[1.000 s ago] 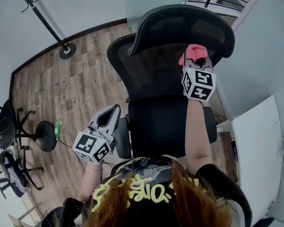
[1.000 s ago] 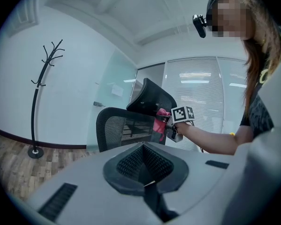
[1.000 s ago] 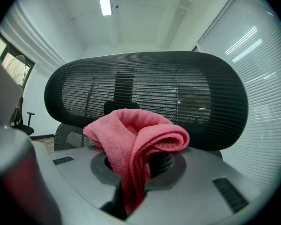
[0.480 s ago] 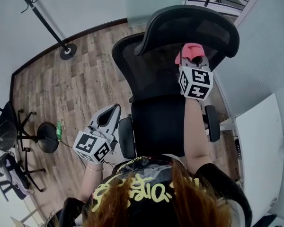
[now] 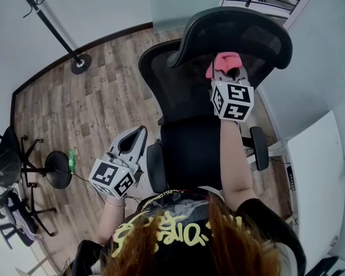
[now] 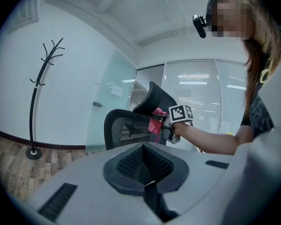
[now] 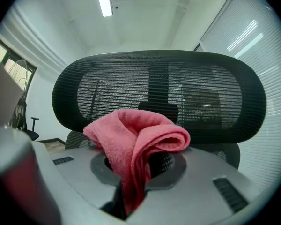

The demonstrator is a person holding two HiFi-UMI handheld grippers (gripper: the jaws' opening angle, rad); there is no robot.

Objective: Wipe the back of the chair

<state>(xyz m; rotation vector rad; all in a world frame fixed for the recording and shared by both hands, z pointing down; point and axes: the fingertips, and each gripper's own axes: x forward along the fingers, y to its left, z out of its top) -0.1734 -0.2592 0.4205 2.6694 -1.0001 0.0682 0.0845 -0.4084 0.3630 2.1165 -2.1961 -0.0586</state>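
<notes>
While tight on pink cloth (image 7: 140,144), right hand-held gripper (image 5: 226,73) by headrest (image 5: 241,30)

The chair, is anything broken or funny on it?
Nothing stands out. The chair stands upright, its mesh looks whole, and the pink cloth sits clamped in the jaws of the right gripper, near the headrest.

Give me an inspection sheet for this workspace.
Surface: wood-plank floor.
Job's things: black mesh chair; pink cloth held at its backrest, below the headrest; contact unclear.
Clutter: small green item on the floor.
Grippers: right gripper shut on pink cloth; left gripper shut, empty, low beside the chair.
Cables: thin cable near the green item.
Surroundings: coat stand, white desk, round-based stand.
</notes>
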